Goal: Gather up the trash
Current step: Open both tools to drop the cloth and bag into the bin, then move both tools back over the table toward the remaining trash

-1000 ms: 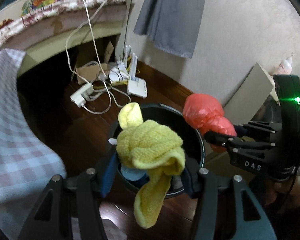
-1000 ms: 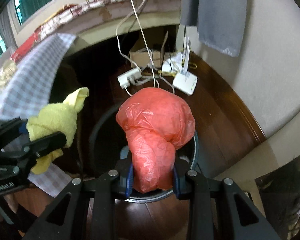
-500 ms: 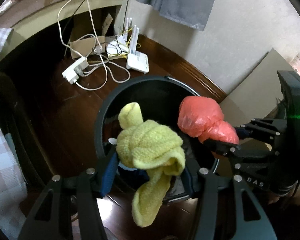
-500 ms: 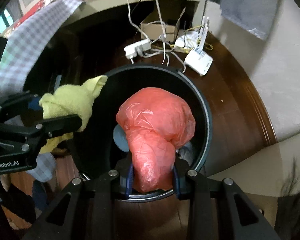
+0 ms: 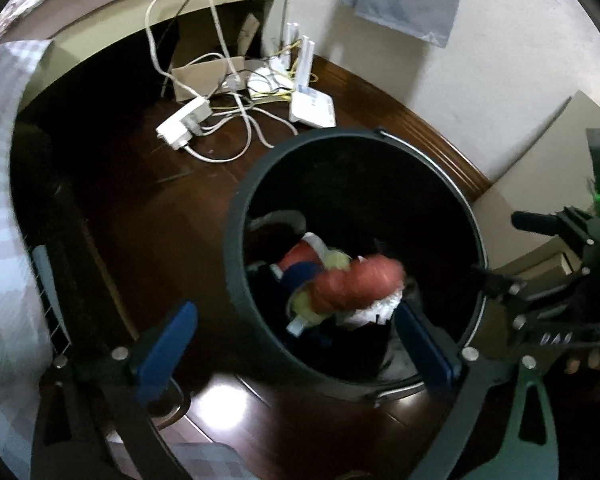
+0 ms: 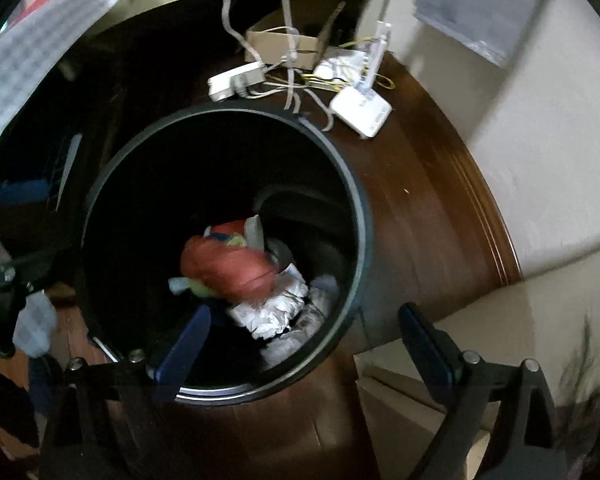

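Spread grippers above bin rim, seemingly clear

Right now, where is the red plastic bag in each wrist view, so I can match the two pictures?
Left wrist view: the red plastic bag lies inside the black bin, lower centre, on other trash.
Right wrist view: the red plastic bag lies in the bin, left of centre, beside crumpled white paper.
Shared landmark: the white router on the floor beyond the bin.

Black bin, red bag, checked cloth, blue-padded jaws.
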The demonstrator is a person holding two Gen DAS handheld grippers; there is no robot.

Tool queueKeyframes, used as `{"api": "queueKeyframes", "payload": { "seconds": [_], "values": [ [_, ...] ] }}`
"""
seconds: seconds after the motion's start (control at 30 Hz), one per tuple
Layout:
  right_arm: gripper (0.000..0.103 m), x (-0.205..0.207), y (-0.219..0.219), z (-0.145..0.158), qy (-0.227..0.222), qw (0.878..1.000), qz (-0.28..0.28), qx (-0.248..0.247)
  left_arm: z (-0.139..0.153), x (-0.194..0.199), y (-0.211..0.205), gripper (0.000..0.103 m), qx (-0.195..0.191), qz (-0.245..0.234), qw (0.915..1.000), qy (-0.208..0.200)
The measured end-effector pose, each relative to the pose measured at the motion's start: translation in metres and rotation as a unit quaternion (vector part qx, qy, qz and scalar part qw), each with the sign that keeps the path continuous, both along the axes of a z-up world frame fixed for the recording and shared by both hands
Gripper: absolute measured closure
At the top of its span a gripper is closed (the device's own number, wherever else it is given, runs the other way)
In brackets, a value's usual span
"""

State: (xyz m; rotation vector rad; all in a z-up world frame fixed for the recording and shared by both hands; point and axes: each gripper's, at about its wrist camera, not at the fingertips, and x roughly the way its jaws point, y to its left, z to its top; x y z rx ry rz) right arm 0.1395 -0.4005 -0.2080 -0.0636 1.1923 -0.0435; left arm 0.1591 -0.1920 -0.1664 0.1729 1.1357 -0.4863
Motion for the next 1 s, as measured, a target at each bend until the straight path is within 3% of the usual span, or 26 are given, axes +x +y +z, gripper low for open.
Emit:
{"api": "queueKeyframes", "payload": {
  "seconds": [0.47, 1.0],
  "values": [
    [0.005, -0.018, -0.002, 0.061, -0.068, 0.996, -0.056, 0.004, 0.05, -0.017, 0.007, 0.003, -0.001, 0.01, 0.9979, -0.063],
    [0.003, -0.029, 0.038, 0.153, -0.159, 0.986, -0.04, 0.02, 0.127, -0.032, 0.04, 0.003, -0.04, 0.033, 0.9904, -0.128]
  ]
}}
